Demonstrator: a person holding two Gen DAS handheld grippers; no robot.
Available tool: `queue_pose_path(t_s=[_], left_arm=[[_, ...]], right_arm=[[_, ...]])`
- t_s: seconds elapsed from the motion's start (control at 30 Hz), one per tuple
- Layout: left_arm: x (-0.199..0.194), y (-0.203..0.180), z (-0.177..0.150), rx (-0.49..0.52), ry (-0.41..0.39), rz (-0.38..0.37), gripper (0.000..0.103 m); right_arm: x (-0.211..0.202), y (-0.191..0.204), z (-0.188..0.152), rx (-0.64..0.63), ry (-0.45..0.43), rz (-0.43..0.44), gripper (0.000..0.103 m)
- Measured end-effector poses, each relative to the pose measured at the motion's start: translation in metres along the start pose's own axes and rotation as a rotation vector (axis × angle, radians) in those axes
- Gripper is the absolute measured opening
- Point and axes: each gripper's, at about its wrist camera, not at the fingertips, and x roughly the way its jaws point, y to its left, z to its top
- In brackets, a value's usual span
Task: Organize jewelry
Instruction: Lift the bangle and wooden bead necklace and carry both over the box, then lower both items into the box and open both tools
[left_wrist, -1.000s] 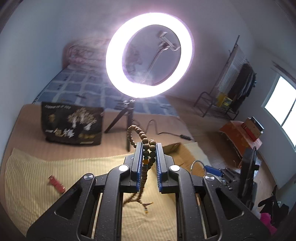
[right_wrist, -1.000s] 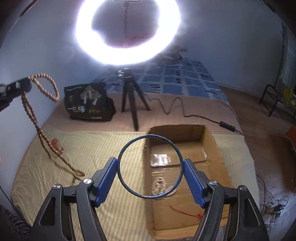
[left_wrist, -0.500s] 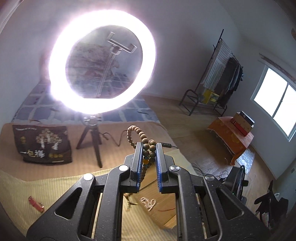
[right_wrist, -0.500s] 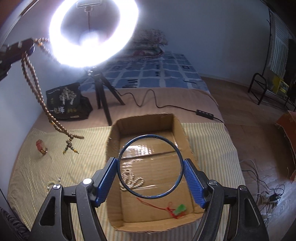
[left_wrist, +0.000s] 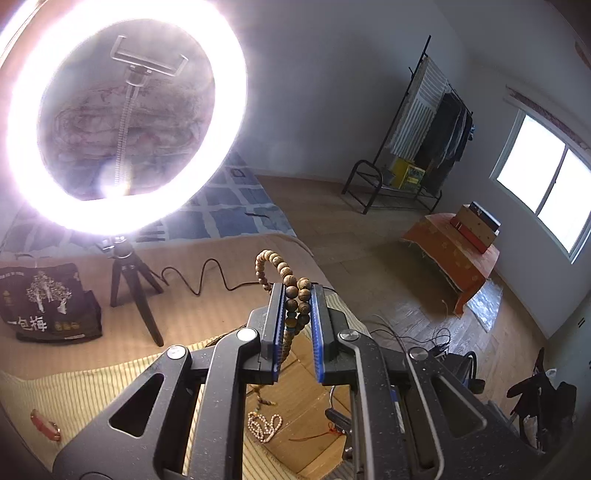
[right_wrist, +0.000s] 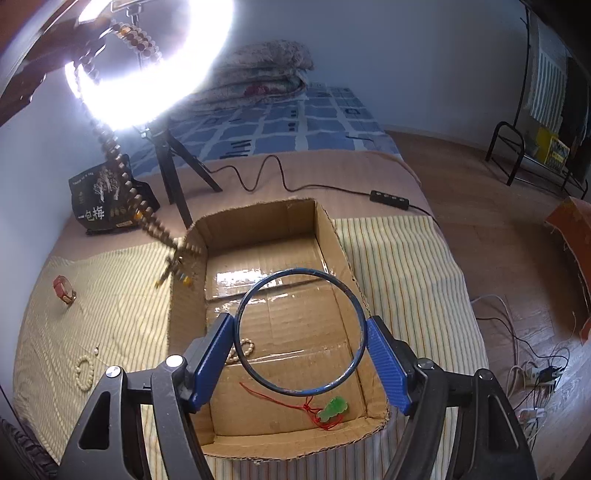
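Note:
My left gripper (left_wrist: 297, 325) is shut on a long strand of brown wooden beads (left_wrist: 291, 295). The strand (right_wrist: 147, 210) hangs from it in the right wrist view, its tasselled end over the left rim of the open cardboard box (right_wrist: 332, 229). My right gripper (right_wrist: 299, 343) is shut on a thin blue ring bangle (right_wrist: 354, 306) and holds it above the box. Inside the box lie a pale bead bracelet (right_wrist: 245, 349) and a green pendant on red cord (right_wrist: 332, 408).
A red bracelet (right_wrist: 62, 290) and a white pearl bracelet (right_wrist: 83, 373) lie on the striped yellow cloth (right_wrist: 399, 280) left of the box. A lit ring light on a tripod (right_wrist: 173, 177) and a black bag (right_wrist: 103, 199) stand behind. A power strip cable (right_wrist: 388, 195) runs behind the box.
My left gripper has carried the wooden beads to the right, from over the cloth to the box's left rim. My right gripper has kept the blue bangle over the box and come lower.

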Motion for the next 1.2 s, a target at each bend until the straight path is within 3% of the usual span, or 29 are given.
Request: queue_pose_path(t_s=[0.5, 0.87, 0.9, 0.93, 0.97, 1.2], left_arm=[[0.070, 0.024, -0.043, -0.025, 0.156, 0.042, 0.011], [0.087, 0.024, -0.059, -0.001, 0.213, 0.065, 0.011], [0.088, 0.024, -0.060, 0.000, 0.218, 0.065, 0.017], [0.088, 0.023, -0.059, -0.001, 0.219, 0.067, 0.035], [0.087, 0.024, -0.059, -0.006, 0.217, 0.065, 0.040], [0.086, 0.030, -0.065, -0.016, 0.224, 0.073, 0.043]], right_arm=[[0.030, -0.012, -0.006, 0.031, 0.061, -0.008, 0.074], [0.039, -0.006, -0.011, 0.005, 0.091, -0.026, 0.076], [0.039, -0.005, -0.010, 0.001, 0.092, -0.030, 0.082], [0.040, -0.005, -0.010, -0.001, 0.092, -0.033, 0.090], [0.040, -0.004, -0.010, -0.003, 0.090, -0.038, 0.092], [0.037, -0.004, -0.010, -0.009, 0.081, -0.040, 0.092]])
